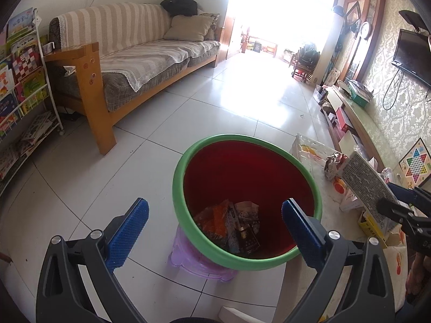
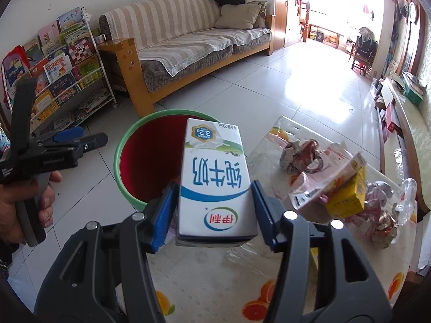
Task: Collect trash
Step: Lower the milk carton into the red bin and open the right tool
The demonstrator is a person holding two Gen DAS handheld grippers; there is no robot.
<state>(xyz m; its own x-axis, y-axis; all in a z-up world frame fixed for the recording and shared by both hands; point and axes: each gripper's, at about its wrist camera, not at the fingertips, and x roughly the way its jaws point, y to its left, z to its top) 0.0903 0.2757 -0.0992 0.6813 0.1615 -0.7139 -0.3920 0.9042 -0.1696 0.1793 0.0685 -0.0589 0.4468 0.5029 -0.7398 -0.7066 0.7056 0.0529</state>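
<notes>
Centre frame, milk carton [image 2: 212,183] pinched across its flat sides by right gripper [image 2: 212,210], near green-rimmed red bin [image 2: 129,145] at left; likely light, empty, crushable, best squeezed gently mid-body; left gripper [image 1: 215,228] spread empty above bin.

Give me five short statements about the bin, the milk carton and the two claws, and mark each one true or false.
1. The right claw grips a milk carton. True.
2. The left claw holds a wrapper. False: it is open and holds nothing.
3. The bin has a green rim and a red inside. True.
4. The bin is empty. False: wrappers lie at its bottom.
5. The milk carton already lies in the bin. False: the right claw holds it in the air, near the bin's rim.
</notes>
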